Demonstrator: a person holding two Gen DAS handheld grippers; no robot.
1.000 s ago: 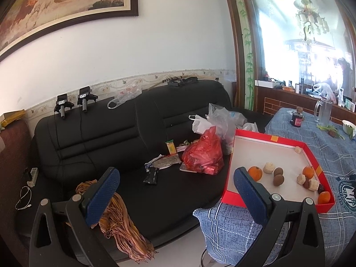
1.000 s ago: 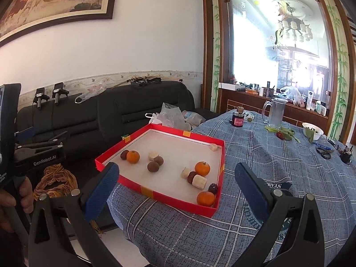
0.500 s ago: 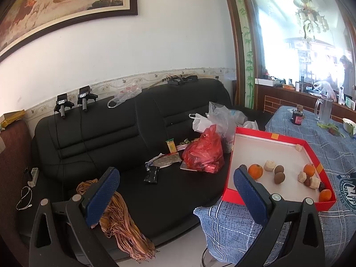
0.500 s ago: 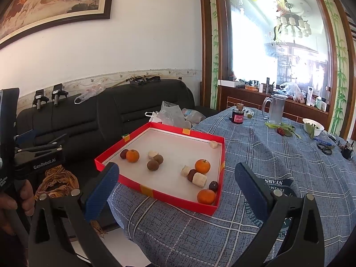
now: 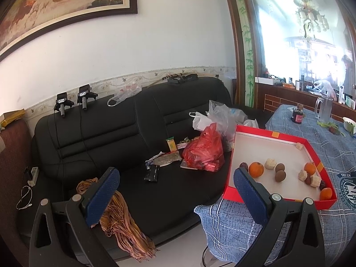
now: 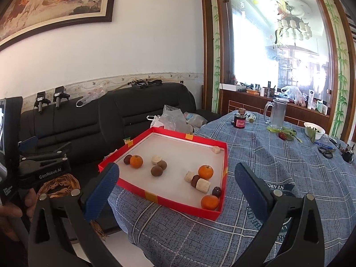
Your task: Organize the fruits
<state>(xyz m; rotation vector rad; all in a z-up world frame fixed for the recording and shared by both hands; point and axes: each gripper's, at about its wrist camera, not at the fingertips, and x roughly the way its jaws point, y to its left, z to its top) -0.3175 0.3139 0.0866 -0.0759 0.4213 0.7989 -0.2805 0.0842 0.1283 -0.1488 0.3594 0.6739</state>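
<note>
Fruits [image 6: 205, 171] loose in red tray [image 6: 163, 200], both tongs [image 6: 176, 191] [image 5: 176, 191] agape, empty.

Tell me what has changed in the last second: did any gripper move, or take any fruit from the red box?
Both grippers only shifted a little. In the left wrist view the red box slid slightly leftward, so the left gripper turned a bit toward the table. The right gripper came slightly closer to the box. Nothing was gripped or released: both stay open and empty, and the oranges and other pieces lie as before.
</note>
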